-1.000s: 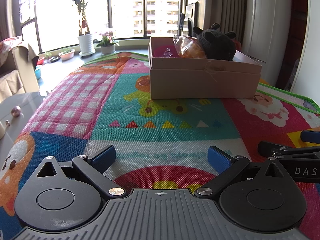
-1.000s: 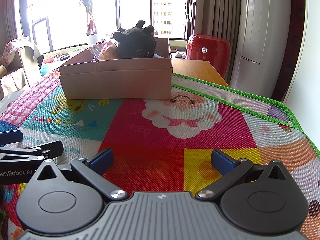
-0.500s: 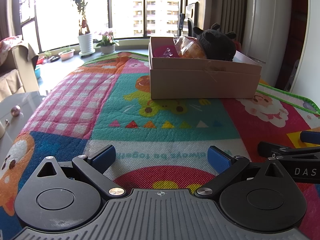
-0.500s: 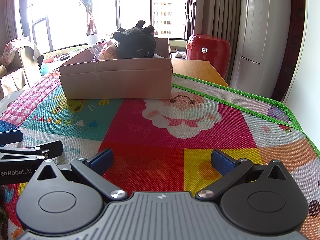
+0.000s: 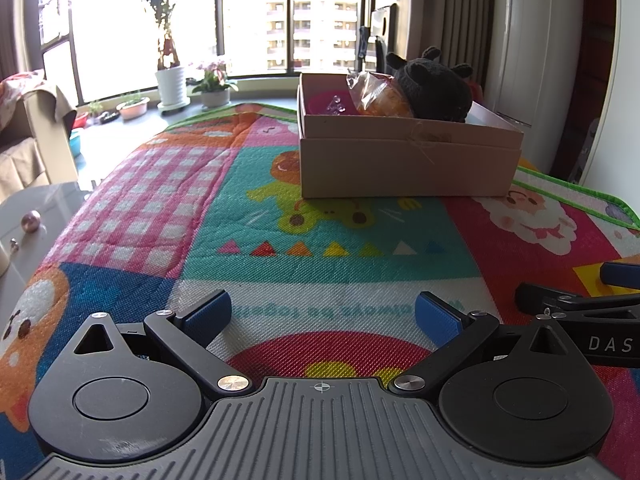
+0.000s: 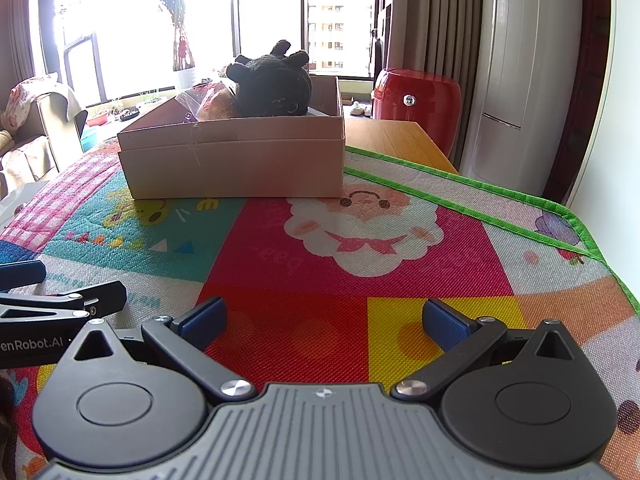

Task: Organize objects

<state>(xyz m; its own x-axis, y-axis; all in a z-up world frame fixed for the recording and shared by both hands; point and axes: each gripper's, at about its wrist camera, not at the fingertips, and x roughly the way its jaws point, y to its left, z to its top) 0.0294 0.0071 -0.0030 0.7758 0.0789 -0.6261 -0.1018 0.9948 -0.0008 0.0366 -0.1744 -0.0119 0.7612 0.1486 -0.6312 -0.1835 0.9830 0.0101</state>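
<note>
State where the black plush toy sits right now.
In both views, the black plush toy sits inside the brown cardboard box, beside a clear plastic bag.

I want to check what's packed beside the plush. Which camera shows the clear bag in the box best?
The left wrist view: the clear bag with orange contents rises above the cardboard box wall. In the right wrist view the bag is backlit and partly behind the black plush toy.

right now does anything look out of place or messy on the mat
Nothing stands out. The cardboard box sits flat on the play mat, with the black plush toy and a plastic-wrapped item inside. Both the left tool and right tool are open and empty.
</note>
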